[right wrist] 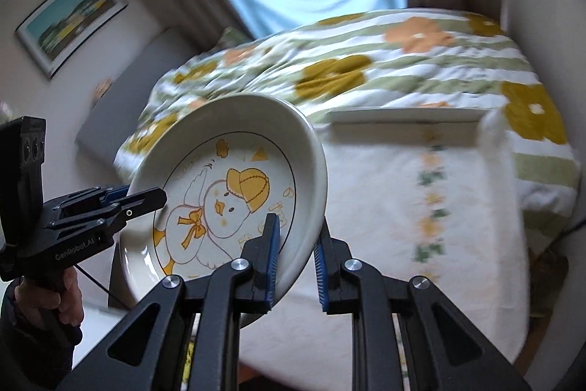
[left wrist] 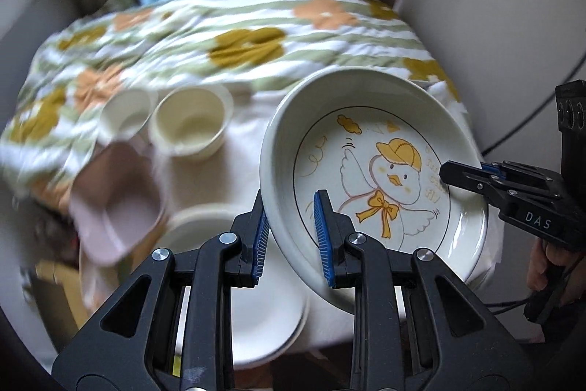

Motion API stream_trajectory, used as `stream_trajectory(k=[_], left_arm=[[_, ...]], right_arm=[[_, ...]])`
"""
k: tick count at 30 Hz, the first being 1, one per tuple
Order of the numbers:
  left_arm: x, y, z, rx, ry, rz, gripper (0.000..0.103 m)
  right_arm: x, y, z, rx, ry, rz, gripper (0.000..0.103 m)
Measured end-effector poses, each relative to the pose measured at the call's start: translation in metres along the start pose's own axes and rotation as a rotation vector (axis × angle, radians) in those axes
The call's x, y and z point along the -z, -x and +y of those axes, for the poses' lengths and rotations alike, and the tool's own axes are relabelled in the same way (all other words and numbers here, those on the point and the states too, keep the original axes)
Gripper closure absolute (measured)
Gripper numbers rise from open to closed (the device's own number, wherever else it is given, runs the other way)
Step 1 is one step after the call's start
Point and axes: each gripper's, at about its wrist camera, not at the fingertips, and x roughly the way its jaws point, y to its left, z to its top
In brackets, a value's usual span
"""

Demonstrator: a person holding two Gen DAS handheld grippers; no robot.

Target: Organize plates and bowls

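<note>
A white deep plate with a yellow-capped duck drawing (left wrist: 381, 178) is held tilted above the table between both grippers. My left gripper (left wrist: 293, 233) is shut on its near-left rim. My right gripper (right wrist: 296, 259) is shut on its opposite rim, and it shows in the left wrist view (left wrist: 476, 178) at the right. The plate fills the middle-left of the right wrist view (right wrist: 234, 193), where the left gripper (right wrist: 132, 198) also shows. Two cream bowls (left wrist: 190, 123) and a pink square bowl (left wrist: 117, 204) stand on the table's left. A stack of white plates (left wrist: 256, 310) lies under the left gripper.
The table wears a white cloth (right wrist: 403, 207). Behind it is a bed with a flowered quilt (left wrist: 249, 35). A flat white tray or board (right wrist: 403, 116) lies at the table's far edge. Curtains and a window are beyond.
</note>
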Motion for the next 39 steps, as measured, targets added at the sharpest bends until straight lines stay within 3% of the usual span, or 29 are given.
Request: stream_trajectory(k=[6,13,24,39], left_arm=[[0.069,-0.007,0.06,-0.014,0.193,0.031,0.082],[0.109,-0.025,0.098,-0.034,0.238,0.055,0.082],[0.118,-0.054,0.113,-0.01,0.254,0.089,0.082],[0.119,-0.068,0.104,-0.106,0.174,0.11,0.082]], right_arm=[[0.032,-0.045,0.033,-0.042,0.084,0.052,0.087],[0.053,-0.094,0.059,-0.045,0.125,0.127,0.087],[0.052,-0.112,0.079,0.026,0.189,0.158,0.087],[0.057,-0.117,0.085,0.075,0.212,0.167,0.087]])
